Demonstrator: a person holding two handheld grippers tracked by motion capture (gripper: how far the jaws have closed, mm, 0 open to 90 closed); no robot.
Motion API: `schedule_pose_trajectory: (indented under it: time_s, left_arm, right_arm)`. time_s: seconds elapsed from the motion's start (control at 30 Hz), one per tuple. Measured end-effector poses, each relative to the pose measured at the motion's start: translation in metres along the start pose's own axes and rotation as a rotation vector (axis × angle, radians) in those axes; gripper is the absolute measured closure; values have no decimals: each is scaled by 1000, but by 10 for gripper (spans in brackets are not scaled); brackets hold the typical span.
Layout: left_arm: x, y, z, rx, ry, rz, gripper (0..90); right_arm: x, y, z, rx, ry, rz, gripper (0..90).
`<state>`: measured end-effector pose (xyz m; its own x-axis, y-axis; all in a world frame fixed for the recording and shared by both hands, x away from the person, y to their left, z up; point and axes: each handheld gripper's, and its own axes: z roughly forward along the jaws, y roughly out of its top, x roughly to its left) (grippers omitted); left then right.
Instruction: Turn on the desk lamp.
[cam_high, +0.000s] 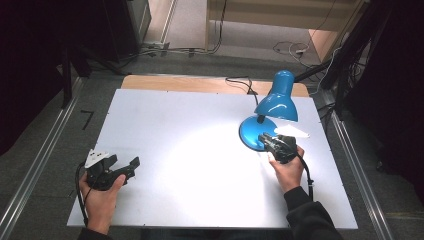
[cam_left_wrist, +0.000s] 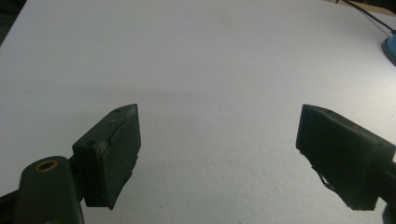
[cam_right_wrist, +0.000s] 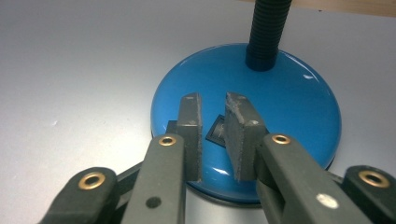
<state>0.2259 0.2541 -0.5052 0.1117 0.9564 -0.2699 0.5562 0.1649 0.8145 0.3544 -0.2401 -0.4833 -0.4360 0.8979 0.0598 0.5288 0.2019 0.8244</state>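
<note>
A blue desk lamp (cam_high: 272, 107) is standing on the far right part of a white table (cam_high: 190, 150), with its shade (cam_high: 276, 105) tilted down and throwing a bright pool of light across the tabletop. Its round blue base (cam_right_wrist: 289, 102) is sitting flat on the table, and a black ribbed neck (cam_right_wrist: 267, 32) is rising from the back of it. A small dark switch (cam_right_wrist: 216, 130) is set into the top of the base.

The right gripper (cam_right_wrist: 215, 103) is hovering right over that switch, its jaws nearly closed with a narrow gap between them and nothing gripped. The person's right hand (cam_high: 287, 167) is holding it at the near edge of the base.

The left gripper (cam_high: 122, 170) is resting well apart from the lamp, near the table's front left corner, held by the left hand (cam_high: 100, 197). Its jaws are spread wide over bare tabletop, holding nothing.
</note>
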Motion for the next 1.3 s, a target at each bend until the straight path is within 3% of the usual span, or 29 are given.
schedule_pose_trajectory:
  time_s: [0.2, 0.5, 1.3]
  left_arm:
    - [0, 0, 0, 0, 0, 0, 148]
    - [-1, 0, 0, 0, 1, 2, 148]
    - [-1, 0, 1, 3, 1, 3, 148]
  right_arm:
    - [-1, -2, -6, 19, 29, 15, 550]
    - [-4, -7, -18, 24, 55, 34, 367]
    - [-11, -12, -36, 20, 37, 32, 295]
